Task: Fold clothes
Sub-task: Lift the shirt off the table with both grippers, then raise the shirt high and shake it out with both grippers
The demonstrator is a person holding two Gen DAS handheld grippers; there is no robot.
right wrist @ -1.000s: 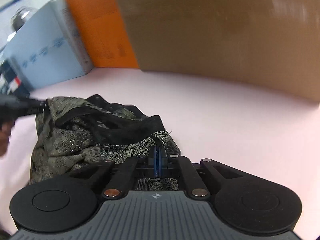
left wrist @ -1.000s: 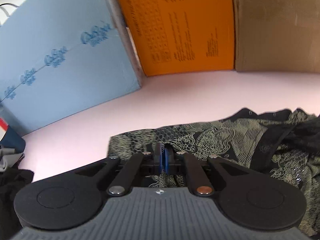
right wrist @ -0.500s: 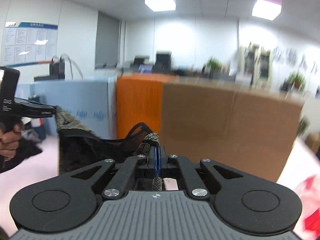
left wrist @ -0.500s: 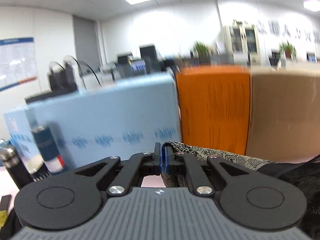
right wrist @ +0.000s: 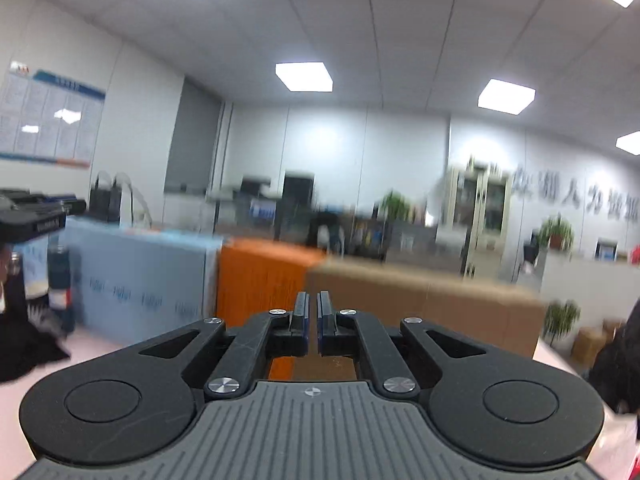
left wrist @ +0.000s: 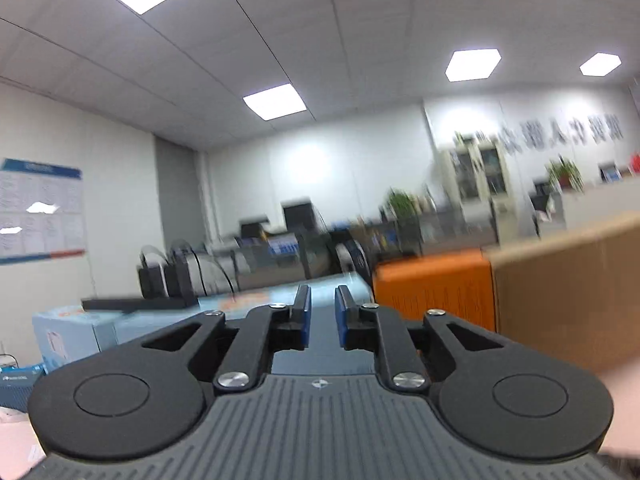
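Left claw (left wrist: 322, 322) and right claw (right wrist: 312, 322) point level, both opening, nothing between.

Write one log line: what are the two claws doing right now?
left claw: opening, nothing between pads | right claw: opening, nothing between pads | both aimed over orange box toward office | garment: not in view
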